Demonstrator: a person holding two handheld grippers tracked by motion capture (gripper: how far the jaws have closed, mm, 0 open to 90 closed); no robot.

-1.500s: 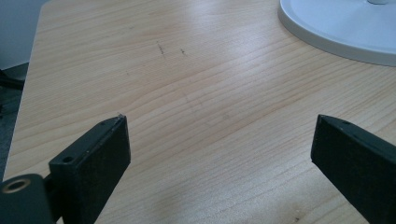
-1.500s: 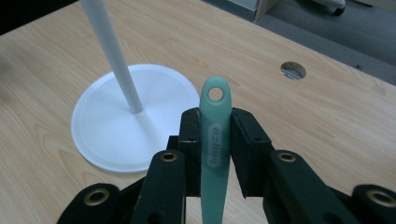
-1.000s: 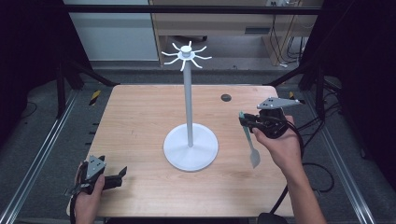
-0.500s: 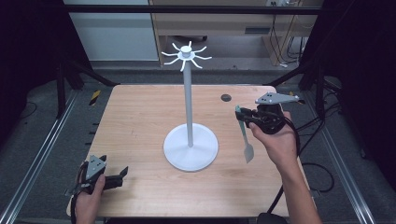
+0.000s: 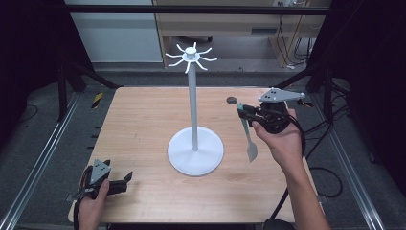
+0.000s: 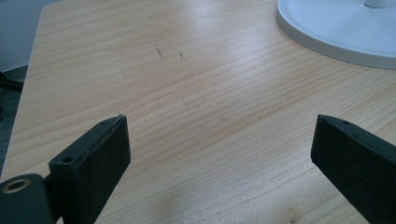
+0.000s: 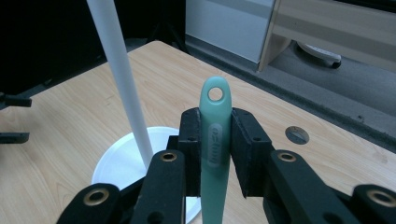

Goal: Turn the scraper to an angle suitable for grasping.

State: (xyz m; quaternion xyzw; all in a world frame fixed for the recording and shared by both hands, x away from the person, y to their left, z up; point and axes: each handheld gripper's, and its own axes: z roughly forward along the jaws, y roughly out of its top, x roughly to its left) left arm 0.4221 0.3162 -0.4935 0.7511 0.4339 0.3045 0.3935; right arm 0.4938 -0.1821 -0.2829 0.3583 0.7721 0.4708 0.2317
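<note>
At the near left corner of the table (image 5: 143,120), the left tongs (image 5: 125,179) rested low with jaws spread wide and nothing between them. Farther in stood the white stand (image 5: 194,120) on its round base. To its right, above the table, the right tongs (image 5: 245,111) clamped the handle of a pale green spatula (image 5: 249,139), its blade hanging downward and its holed end (image 7: 215,94) poking past the pads.

left hand-held gripper (image 5: 125,180): jaws apart | right hand-held gripper (image 5: 241,110): clamped, raised
</note>
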